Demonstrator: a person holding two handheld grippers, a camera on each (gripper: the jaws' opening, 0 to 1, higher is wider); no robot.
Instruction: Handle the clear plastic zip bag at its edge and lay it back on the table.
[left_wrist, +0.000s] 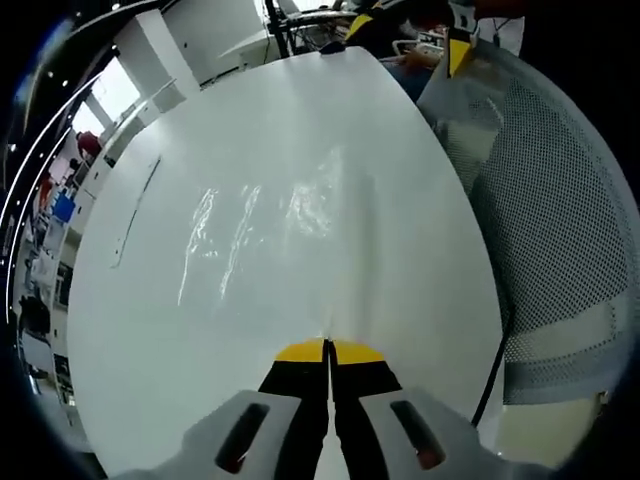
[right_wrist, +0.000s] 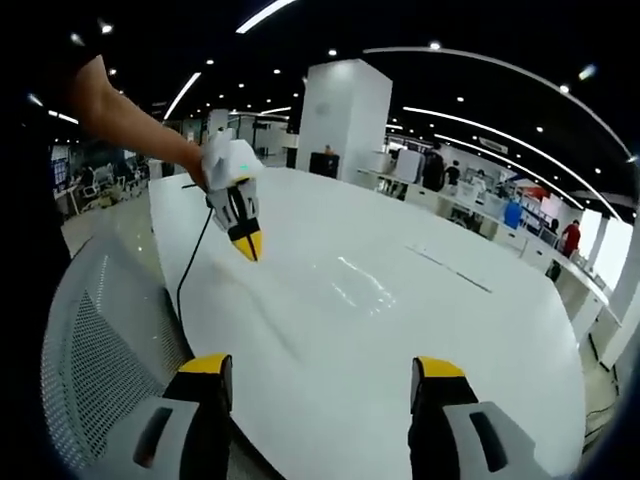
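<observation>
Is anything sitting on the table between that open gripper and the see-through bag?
Nothing visible does. In the right gripper view, the right gripper is open over the near edge of the white table, and the clear plastic zip bag lies just ahead on bare tabletop. The left gripper, jaws shut, is at the bag's edge.

White table, yellow-tipped tongs (grey mesh chair)
</observation>
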